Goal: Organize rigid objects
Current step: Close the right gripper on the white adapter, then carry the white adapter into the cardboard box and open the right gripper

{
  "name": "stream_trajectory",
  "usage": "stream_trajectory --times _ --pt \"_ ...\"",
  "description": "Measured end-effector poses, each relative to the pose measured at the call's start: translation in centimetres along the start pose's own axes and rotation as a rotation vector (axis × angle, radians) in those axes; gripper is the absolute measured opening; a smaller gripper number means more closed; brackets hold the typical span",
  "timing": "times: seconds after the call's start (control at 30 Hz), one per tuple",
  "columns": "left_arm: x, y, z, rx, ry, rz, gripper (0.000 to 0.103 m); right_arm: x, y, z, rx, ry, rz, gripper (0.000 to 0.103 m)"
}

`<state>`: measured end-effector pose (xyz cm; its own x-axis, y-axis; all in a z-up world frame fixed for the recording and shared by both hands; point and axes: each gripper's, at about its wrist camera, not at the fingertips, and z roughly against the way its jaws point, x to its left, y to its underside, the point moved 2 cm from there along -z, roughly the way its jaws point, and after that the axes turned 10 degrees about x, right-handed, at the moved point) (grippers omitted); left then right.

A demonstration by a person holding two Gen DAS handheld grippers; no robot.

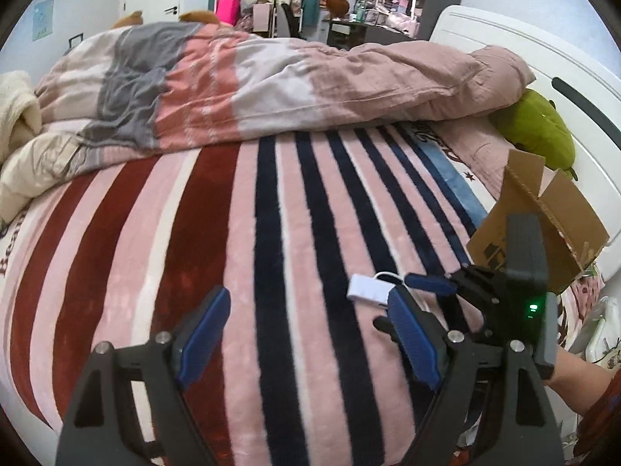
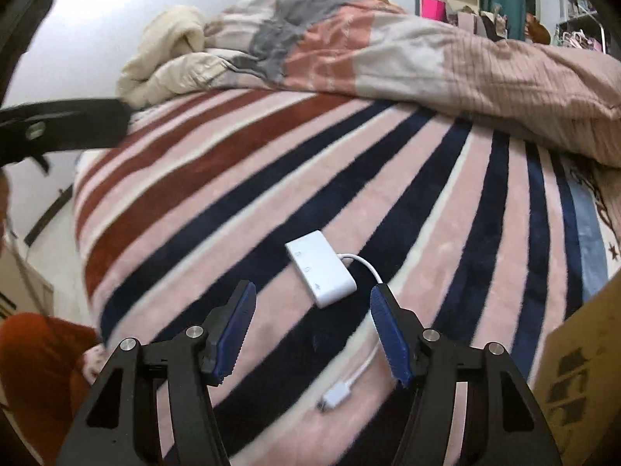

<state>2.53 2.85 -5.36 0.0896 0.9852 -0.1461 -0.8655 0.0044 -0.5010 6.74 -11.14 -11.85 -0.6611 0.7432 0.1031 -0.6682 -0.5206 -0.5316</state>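
Item: white rectangular plastic adapter hub (image 2: 321,273) with a short white cable (image 2: 365,365) ending in a small silver plug (image 2: 333,399). Location: lying flat on the pink, red and navy striped fleece blanket (image 2: 233,202) covering the bed, free of both grippers.

Right gripper (image 2: 310,334): black frame, blue ribbed pads, jaws apart, nothing between the pads. The hub lies just beyond the fingertips; the cable runs back beneath the right-hand finger.

Left gripper (image 1: 306,334): same build, jaws wide apart, empty, poised over the blanket. The hub sits just past its right-hand fingertip.

Brown corrugated cardboard box (image 1: 543,217): flaps open, standing at the right edge of the bed, near the hub.

Bedding: rumpled pink, grey and salmon patchwork quilt (image 1: 271,77) heaped across the far side; green plush toy (image 1: 535,128) against the white headboard (image 1: 524,39).
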Motion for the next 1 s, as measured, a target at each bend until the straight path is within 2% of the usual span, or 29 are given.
stream_trajectory --times 0.1,0.3,0.37,0.4,0.47,0.57,0.73,0.8,0.87,0.97,1.0 --pt "0.9 0.3 -0.4 0.005 0.008 0.014 0.081 0.1 -0.7 -1.8 0.013 0.045 0.030 0.058" --pt "1.7 0.5 -0.9 0.014 0.016 0.033 0.081 -0.9 -1.2 -3.4 0.038 0.032 0.011 0.057" --pt "1.5 0.5 -0.9 0.014 0.022 0.032 0.081 -1.1 -1.1 -3.2 0.034 0.032 0.004 0.034" --pt "1.3 0.6 -0.8 0.015 0.022 0.029 0.081 -1.0 -1.1 -3.0 0.027 0.027 0.005 0.029" --pt "0.7 0.5 -0.5 0.017 0.022 0.017 0.081 -0.9 -1.0 -2.2 0.004 0.016 0.014 0.023" --pt "-0.3 0.2 0.2 0.011 0.039 0.000 0.081 0.1 -1.1 -0.4 -0.037 0.005 0.055 0.023" --pt "-2.9 -1.2 2.6 -0.027 0.124 -0.031 0.081 2.3 -1.6 5.4 -0.150 -0.062 0.122 0.023" --pt "-3.9 -2.0 3.6 -0.040 0.159 -0.042 0.076 3.1 -2.1 8.5 -0.213 -0.081 0.148 0.023" --pt "-5.0 -3.0 4.6 -0.054 0.201 -0.059 0.061 3.5 -2.5 11.2 -0.261 -0.086 0.173 0.022" --pt "-7.7 -4.8 6.6 -0.092 0.262 -0.114 0.045 2.9 -3.0 14.8 -0.314 -0.078 0.189 0.022" --pt "-8.6 -5.3 7.1 -0.102 0.258 -0.135 0.045 2.6 -3.0 15.7 -0.327 -0.077 0.190 0.022"
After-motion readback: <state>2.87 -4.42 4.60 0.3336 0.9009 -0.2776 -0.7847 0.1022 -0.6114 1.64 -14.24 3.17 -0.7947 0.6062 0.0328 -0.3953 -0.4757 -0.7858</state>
